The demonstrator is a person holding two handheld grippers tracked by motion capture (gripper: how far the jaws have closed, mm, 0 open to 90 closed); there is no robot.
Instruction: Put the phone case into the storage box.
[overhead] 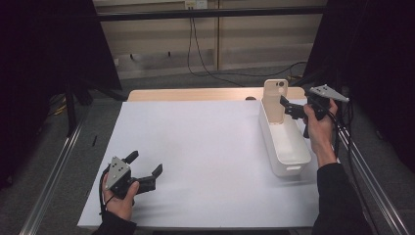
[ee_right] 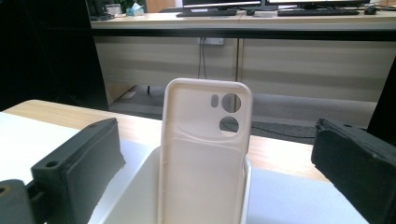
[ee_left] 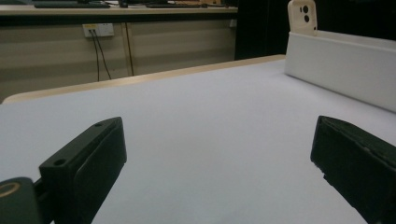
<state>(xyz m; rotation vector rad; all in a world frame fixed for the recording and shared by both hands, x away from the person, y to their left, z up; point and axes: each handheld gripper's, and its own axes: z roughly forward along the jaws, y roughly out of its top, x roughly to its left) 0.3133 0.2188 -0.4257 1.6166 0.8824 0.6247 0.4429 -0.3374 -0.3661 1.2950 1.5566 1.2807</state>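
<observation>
A beige phone case (overhead: 275,100) stands upright at the far end of a long white bin (overhead: 288,169) on the right side of the table, leaning on the bin's end wall. My right gripper (overhead: 289,108) is open just to the right of the case. In the right gripper view the case (ee_right: 203,158) rises from the bin (ee_right: 137,189) straight ahead of that gripper (ee_right: 215,140), whose jaws are wide apart and hold nothing. Near the front left corner my left gripper (overhead: 145,164) rests open and empty on the table. It (ee_left: 215,140) faces the far-off bin (ee_left: 341,65) and case (ee_left: 302,16).
A white sheet (overhead: 195,147) covers the table, with a strip of bare wood (overhead: 186,94) along the back. Metal rails (overhead: 54,171) run down both sides. Black curtains hang left and right, and cables (overhead: 205,68) lie on the floor behind.
</observation>
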